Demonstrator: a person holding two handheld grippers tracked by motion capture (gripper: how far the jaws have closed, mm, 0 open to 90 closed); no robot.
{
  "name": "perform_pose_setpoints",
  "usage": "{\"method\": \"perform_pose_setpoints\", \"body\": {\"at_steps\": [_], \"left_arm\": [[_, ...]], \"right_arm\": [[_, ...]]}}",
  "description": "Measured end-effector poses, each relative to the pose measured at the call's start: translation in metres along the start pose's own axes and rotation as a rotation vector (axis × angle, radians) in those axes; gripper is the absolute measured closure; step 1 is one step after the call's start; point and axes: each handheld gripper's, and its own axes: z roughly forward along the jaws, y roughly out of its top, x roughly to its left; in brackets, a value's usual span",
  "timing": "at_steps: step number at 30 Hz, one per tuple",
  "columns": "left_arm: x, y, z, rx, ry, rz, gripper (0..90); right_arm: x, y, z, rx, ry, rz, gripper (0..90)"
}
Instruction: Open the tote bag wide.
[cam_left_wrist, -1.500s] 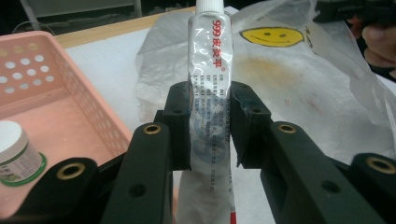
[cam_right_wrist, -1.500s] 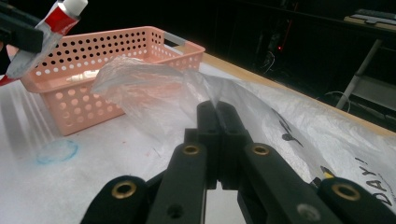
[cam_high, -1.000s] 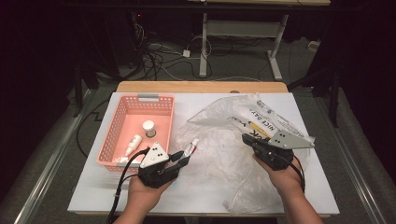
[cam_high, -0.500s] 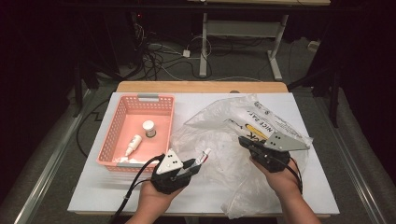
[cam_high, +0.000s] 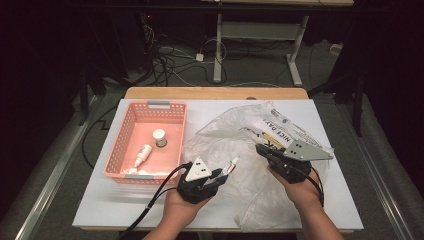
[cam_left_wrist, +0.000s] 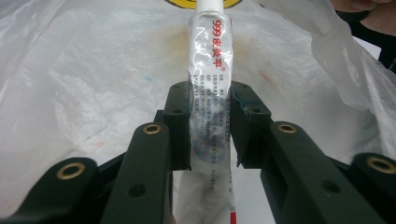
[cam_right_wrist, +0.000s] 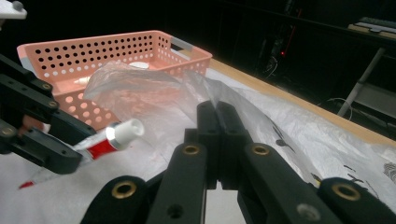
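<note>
My left gripper (cam_high: 221, 174) is shut on a clear ointment tube (cam_high: 232, 164) with red print and a white cap. The tube (cam_left_wrist: 212, 84) stands between the jaws and its cap points toward the plastic bag. A big crumpled clear plastic bag (cam_high: 235, 135) with a printed label lies across the right half of the table. My right gripper (cam_high: 261, 149) is shut on a raised fold of that bag (cam_right_wrist: 154, 88), its jaws (cam_right_wrist: 216, 112) closed together. The tube's cap (cam_right_wrist: 126, 130) hovers just left of the held fold, over the bag.
A pink perforated basket (cam_high: 150, 104) sits at the left and holds a small white dropper bottle (cam_high: 143, 155) and a round white jar (cam_high: 159, 137). The white table top (cam_high: 125, 205) has bare room in front of the basket. Cables and desk legs lie beyond the far edge.
My left gripper has carried the tube rightward, away from the basket's corner and over the bag. The right gripper has stayed shut on the bag, shifting only slightly.
</note>
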Motion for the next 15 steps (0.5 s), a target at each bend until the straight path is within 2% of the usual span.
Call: {"method": "perform_pose_setpoints", "body": {"at_steps": [4,7,15], "left_arm": [[0.000,0.006,0.013,-0.004,0.006,0.001,69.2],[0.001,0.011,0.022,0.000,-0.005,-0.012,69.2],[0.006,0.020,0.046,0.010,0.024,-0.007,69.2]], "right_arm": [[-0.001,0.001,-0.001,-0.007,-0.001,0.004,90.0],[-0.002,0.001,-0.001,-0.007,-0.002,0.007,90.0],[-0.006,0.001,-0.001,-0.013,-0.004,0.014,90.0]]}}
